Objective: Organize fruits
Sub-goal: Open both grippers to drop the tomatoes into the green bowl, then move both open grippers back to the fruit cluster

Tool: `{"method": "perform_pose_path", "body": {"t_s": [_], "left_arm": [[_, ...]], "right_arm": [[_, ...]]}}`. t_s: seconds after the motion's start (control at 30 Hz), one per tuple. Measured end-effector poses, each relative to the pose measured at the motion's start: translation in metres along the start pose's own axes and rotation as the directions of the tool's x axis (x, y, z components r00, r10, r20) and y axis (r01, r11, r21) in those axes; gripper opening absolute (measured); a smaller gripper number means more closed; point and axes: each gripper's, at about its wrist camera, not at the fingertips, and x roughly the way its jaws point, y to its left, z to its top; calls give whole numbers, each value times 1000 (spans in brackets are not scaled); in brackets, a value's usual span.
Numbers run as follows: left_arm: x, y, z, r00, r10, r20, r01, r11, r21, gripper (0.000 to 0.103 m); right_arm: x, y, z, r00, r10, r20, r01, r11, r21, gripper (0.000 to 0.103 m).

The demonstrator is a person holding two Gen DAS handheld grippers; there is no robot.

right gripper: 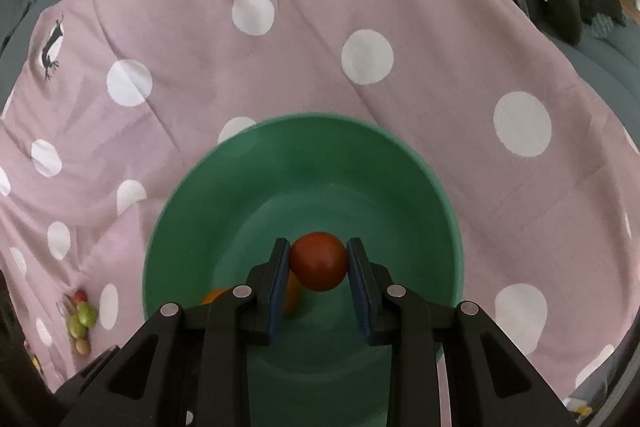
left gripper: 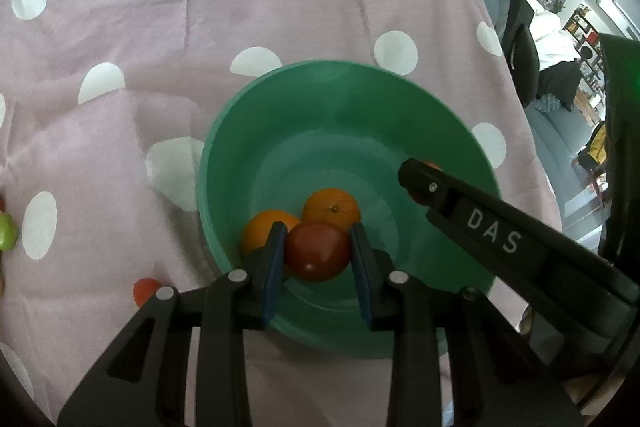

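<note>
Left gripper point(left gripper: 318, 255): clamped on a dark red fruit point(left gripper: 318, 251), tilted down into the green bowl point(left gripper: 348, 83).
Below it: two oranges point(left gripper: 332, 207) just beyond its tips, on the bowl floor.
Right gripper point(right gripper: 318, 261): pinching a second red fruit point(right gripper: 319, 261), angled down over the bowl's middle.
Coming move, I'd judge: both drop straight down; neither nearer.
Leftovers: small fruits point(right gripper: 82, 319) lay far left on the cloth point(right gripper: 280, 75).

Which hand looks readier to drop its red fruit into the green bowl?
Probably the left. Its left gripper holds a red fruit low beside the two oranges on the bowl floor. The right gripper seems to hold its red fruit higher.
</note>
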Motion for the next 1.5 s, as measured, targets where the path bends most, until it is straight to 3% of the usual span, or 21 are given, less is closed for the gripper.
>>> {"method": "perform_pose_path", "body": {"t_s": [0.17,0.3,0.4,0.47,0.5,0.7,0.83,0.97,1.1,1.13,1.4,1.5], "left_arm": [[-1,0,-3,1000,-10,19,10,1000,-9,37],[-14,5,-7,996,-85,22,87,993,-75,42],[-42,13,-13,987,-136,84,144,984,-101,58],[-61,26,-18,990,-99,101,111,987,-117,75],[-70,35,-21,991,-74,110,89,988,-130,76],[-117,95,-35,984,105,145,-77,979,-190,77],[-146,149,-53,956,252,153,-207,942,-263,80],[-163,205,-75,950,276,149,-205,906,-370,79],[-169,249,-87,929,355,105,-261,829,-495,74],[-169,253,-88,925,365,104,-267,820,-505,73],[-161,260,-88,914,391,104,-292,816,-499,66],[-158,268,-84,921,377,102,-277,815,-510,57]], "right_arm": [[2,2,0,999,-37,-13,36,999,-13,33],[3,2,0,1000,-18,-24,18,1000,-5,46],[-9,7,1,1000,12,7,-12,1000,-3,47],[-18,17,0,999,17,35,-16,999,-29,47],[-22,22,0,999,20,46,-18,999,-43,47],[-35,65,-6,991,122,62,-111,982,-153,47],[-39,101,-18,982,184,47,-167,954,-250,47],[-35,138,-34,973,233,0,-218,909,-354,47],[-20,179,-59,954,284,-100,-298,844,-446,47],[-17,184,-64,952,283,-117,-304,837,-455,47],[13,208,-90,939,260,-223,-336,825,-455,47],[19,207,-87,919,309,-246,-386,834,-394,47]]}}
